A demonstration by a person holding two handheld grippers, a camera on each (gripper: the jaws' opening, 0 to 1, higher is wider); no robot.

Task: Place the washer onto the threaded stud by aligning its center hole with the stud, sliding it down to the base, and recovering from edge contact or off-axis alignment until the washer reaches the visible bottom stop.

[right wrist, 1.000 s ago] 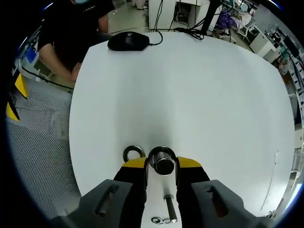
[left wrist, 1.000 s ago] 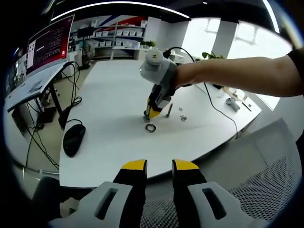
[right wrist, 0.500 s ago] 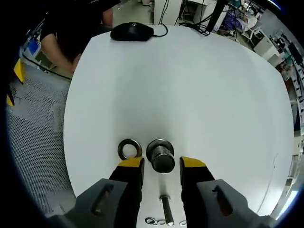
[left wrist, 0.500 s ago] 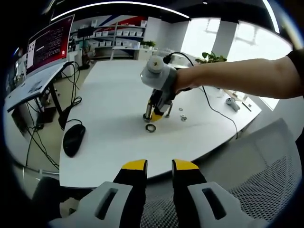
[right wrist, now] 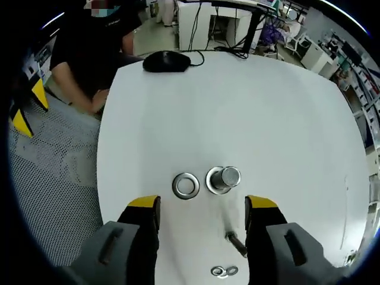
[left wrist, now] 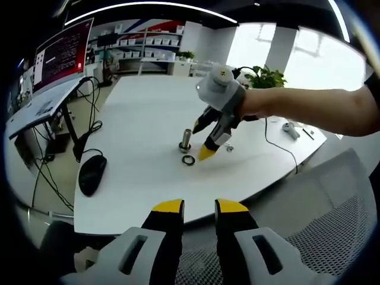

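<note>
A steel threaded stud stands upright on its round base on the white table. The washer lies flat on the table just left of it, not touching. My right gripper is open and raised short of both, with nothing between its jaws. In the left gripper view the stud and washer sit mid-table, and the right gripper hovers beside them, held by a hand. My left gripper is off the table's near edge, jaws slightly apart and holding nothing.
A loose bolt and two small washers lie near my right jaw. A black mouse sits at the table's far edge, near a person in black. A cable crosses the table. A mesh chair stands beside it.
My right gripper opened, let go of the stud and pulled up and back from it. The stud stays standing on the table. The left gripper has not moved.
</note>
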